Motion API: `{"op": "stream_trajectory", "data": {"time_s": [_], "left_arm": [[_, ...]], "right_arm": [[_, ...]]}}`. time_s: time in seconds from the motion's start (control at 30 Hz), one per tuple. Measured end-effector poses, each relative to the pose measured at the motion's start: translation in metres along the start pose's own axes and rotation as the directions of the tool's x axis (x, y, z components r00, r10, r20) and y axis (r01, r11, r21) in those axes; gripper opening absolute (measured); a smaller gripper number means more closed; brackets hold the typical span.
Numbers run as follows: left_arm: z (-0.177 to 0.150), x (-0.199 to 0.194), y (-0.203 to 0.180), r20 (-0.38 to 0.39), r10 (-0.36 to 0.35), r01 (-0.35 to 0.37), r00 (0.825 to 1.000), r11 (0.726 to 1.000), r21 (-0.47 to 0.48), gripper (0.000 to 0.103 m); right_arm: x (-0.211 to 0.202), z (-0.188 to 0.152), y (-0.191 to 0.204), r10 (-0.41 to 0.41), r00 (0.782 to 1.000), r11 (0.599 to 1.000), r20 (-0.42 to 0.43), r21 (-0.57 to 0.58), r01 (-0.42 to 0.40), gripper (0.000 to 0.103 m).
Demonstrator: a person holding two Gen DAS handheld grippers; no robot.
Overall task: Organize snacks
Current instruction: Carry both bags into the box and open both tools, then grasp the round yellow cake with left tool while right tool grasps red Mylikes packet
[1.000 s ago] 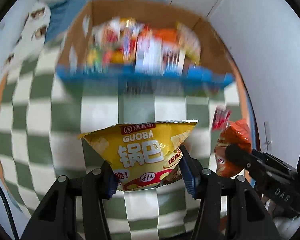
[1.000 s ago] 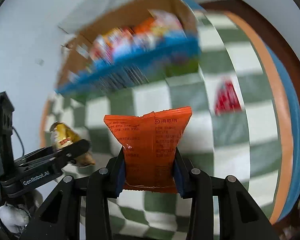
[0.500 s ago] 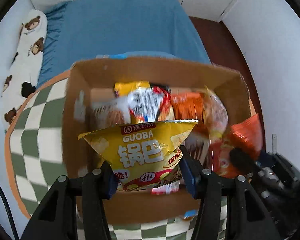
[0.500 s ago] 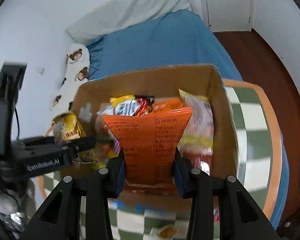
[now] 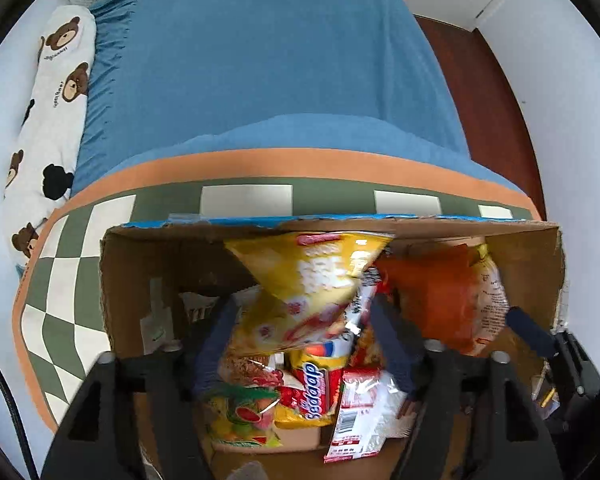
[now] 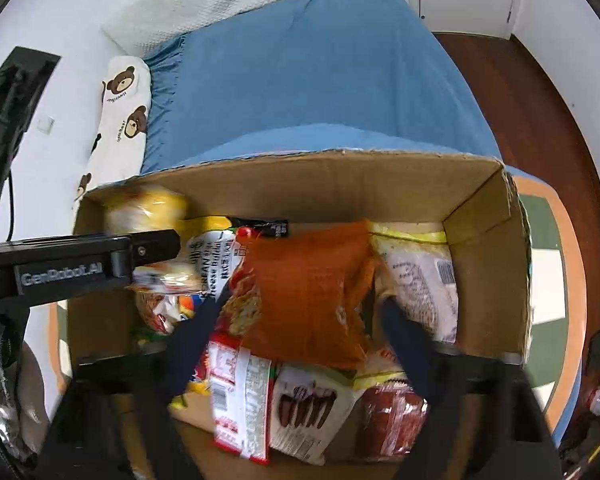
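While both tongs hung over the box, the scene read:
Bed (image 5: pixel 260 60): blue, behind the checked worktop (image 5: pixel 64 280).
Box (image 6: pixel 488 248): cardboard, on the worktop, full of snack packets.
Left tongs (image 5: pixel 300 336): spread wide, yellow bag (image 5: pixel 312 276) loose between them, inside the box.
Right tongs (image 6: pixel 300 320): spread wide, orange bag (image 6: pixel 312 292) between them, lying on the other packets.

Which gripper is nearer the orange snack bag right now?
Right. The right gripper has its fingers open on either side of the orange snack bag. The left gripper is beside it, open around the yellow snack bag.
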State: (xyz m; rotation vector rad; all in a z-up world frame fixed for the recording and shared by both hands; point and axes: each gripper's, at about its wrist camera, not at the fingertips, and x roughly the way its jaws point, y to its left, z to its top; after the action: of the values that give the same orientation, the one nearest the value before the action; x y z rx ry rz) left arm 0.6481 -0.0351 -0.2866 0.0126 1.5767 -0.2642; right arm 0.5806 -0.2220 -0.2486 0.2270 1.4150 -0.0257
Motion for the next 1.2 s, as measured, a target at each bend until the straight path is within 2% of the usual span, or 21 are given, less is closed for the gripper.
{"op": "stream_trajectory", "data": {"time_s": [0.2, 0.43, 0.47, 0.53, 0.67, 0.8, 0.9, 1.0, 1.07, 1.2], "left_arm": [[-0.013, 0.001, 0.002, 0.019, 0.004, -0.004, 1.000, 1.000, 0.002, 0.075], [-0.039, -0.010, 0.003, 0.064, 0.039, -0.038, 0.997, 0.999, -0.005, 0.076], [-0.044, -0.013, 0.003, 0.077, 0.038, -0.038, 0.996, 0.999, -0.007, 0.084], [-0.055, -0.020, 0.003, 0.105, 0.038, -0.036, 0.994, 0.999, -0.014, 0.094], [-0.078, -0.040, 0.001, 0.191, 0.071, -0.069, 0.979, 0.998, -0.014, 0.094], [-0.104, -0.062, -0.004, 0.271, 0.067, -0.066, 0.960, 0.998, -0.014, 0.094], [-0.128, -0.080, -0.009, 0.331, 0.073, -0.075, 0.941, 0.997, -0.007, 0.094], [-0.153, -0.096, -0.014, 0.386, 0.079, -0.087, 0.919, 0.996, 0.001, 0.101], [-0.167, -0.105, -0.017, 0.406, 0.076, -0.084, 0.911, 0.996, 0.002, 0.101], [-0.196, -0.121, -0.020, 0.440, 0.063, -0.072, 0.896, 0.997, 0.004, 0.101]], "right_arm": [[0.006, 0.003, -0.011, -0.040, 0.999, 0.999, -0.006, 0.003, 0.040, 0.090], [-0.006, -0.011, -0.015, -0.077, 0.997, 0.997, 0.015, 0.017, 0.077, 0.090], [-0.009, -0.014, -0.016, -0.082, 0.996, 0.997, 0.019, 0.017, 0.082, 0.090], [-0.015, -0.021, -0.016, -0.084, 0.996, 0.996, 0.034, 0.019, 0.084, 0.090], [-0.031, -0.037, -0.014, -0.097, 0.993, 0.995, 0.071, 0.014, 0.096, 0.090], [-0.055, -0.057, -0.010, -0.106, 0.987, 0.994, 0.123, -0.002, 0.107, 0.090], [-0.073, -0.076, -0.004, -0.111, 0.981, 0.993, 0.160, -0.018, 0.115, 0.090], [-0.089, -0.093, 0.000, -0.099, 0.977, 0.994, 0.191, -0.026, 0.106, 0.091], [-0.104, -0.109, 0.000, -0.105, 0.970, 0.993, 0.219, -0.033, 0.115, 0.098], [-0.129, -0.137, 0.005, -0.116, 0.954, 0.990, 0.277, -0.045, 0.133, 0.098]]}}
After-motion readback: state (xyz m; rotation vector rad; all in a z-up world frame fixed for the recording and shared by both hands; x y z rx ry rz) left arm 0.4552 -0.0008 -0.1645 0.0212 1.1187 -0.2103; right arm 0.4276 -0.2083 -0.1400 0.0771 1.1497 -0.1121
